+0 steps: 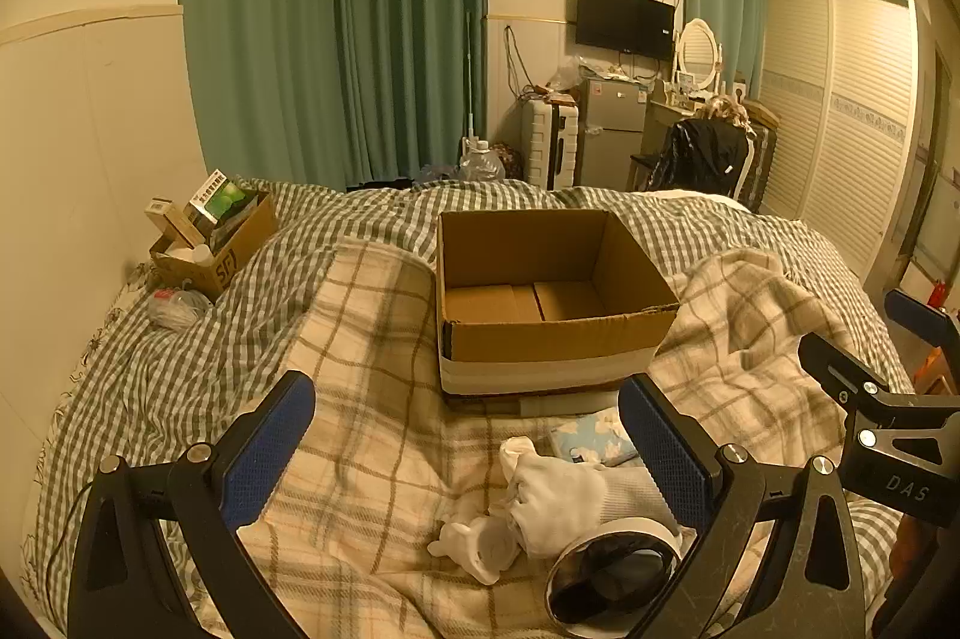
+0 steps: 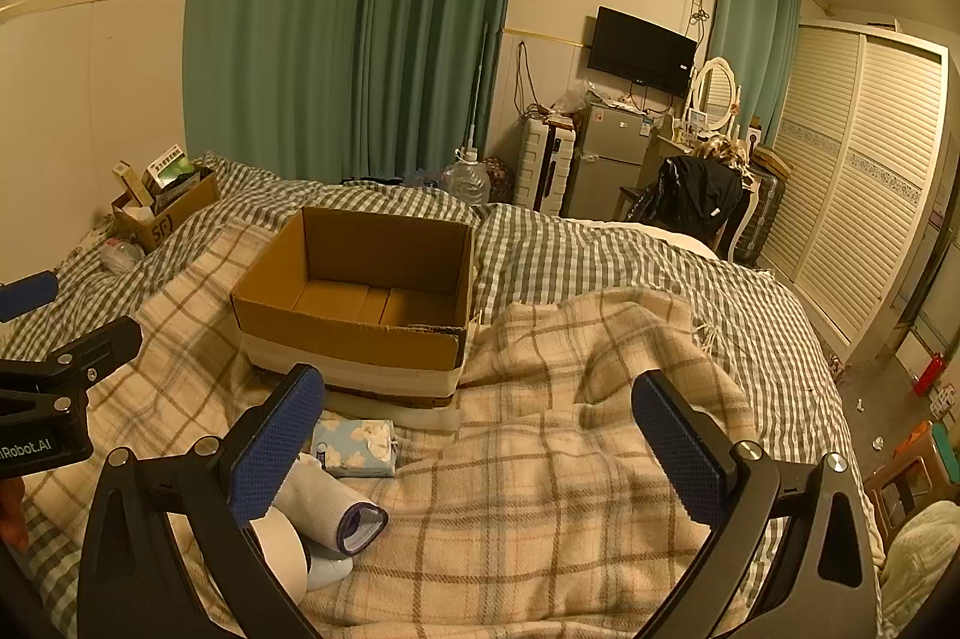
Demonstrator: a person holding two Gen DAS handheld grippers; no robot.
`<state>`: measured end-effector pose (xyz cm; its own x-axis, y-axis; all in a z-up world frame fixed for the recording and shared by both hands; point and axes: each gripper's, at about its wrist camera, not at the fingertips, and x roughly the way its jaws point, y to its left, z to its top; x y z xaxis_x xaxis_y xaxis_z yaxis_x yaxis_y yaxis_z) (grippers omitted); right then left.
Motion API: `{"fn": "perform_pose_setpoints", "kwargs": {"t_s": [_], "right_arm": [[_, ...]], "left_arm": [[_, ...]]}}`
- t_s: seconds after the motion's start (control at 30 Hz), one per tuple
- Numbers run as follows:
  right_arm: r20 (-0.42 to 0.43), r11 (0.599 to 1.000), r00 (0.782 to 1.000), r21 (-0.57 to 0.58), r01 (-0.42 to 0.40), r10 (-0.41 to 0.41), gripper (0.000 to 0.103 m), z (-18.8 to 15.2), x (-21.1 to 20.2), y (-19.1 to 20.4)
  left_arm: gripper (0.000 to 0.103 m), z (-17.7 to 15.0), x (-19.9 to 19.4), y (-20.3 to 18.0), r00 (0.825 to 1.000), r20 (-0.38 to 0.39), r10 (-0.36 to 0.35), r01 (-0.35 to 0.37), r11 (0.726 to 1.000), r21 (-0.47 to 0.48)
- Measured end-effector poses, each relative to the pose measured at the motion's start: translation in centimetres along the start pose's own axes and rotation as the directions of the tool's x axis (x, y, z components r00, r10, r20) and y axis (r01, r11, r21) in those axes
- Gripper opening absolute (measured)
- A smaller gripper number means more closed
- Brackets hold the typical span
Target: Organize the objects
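Observation:
An empty open cardboard box (image 1: 540,303) (image 2: 366,297) stands on the plaid blanket in the middle of the bed. In front of it lie a blue tissue pack (image 1: 594,438) (image 2: 357,447), a white glove (image 1: 570,495) (image 2: 327,507), a small white figurine (image 1: 480,546) and a round white-rimmed device (image 1: 612,573) (image 2: 282,549). My left gripper (image 1: 474,453) is open above these items, empty. My right gripper (image 2: 480,450) is open and empty, over bare blanket to the right of the items.
A smaller cardboard box (image 1: 210,243) (image 2: 162,210) full of packages sits at the bed's far left by the wall, with a plastic bag (image 1: 174,306) beside it. The other gripper shows at each view's edge (image 1: 888,399) (image 2: 54,381). Beyond the bed stand a fridge (image 1: 609,132), chair and wardrobe.

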<state>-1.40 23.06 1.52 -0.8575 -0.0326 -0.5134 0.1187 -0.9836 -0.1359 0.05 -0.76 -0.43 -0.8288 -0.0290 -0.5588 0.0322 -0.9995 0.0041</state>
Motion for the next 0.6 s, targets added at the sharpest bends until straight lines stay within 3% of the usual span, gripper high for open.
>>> {"fn": "perform_pose_setpoints", "kwargs": {"t_s": [0.6], "right_arm": [[-0.003,1.000,1.000,0.001,-0.002,0.002,0.103,-0.13,0.05,0.07]], "left_arm": [[0.103,-0.17,0.12,-0.07,1.000,-0.006,0.002,-0.002,1.000,0.004]]}}
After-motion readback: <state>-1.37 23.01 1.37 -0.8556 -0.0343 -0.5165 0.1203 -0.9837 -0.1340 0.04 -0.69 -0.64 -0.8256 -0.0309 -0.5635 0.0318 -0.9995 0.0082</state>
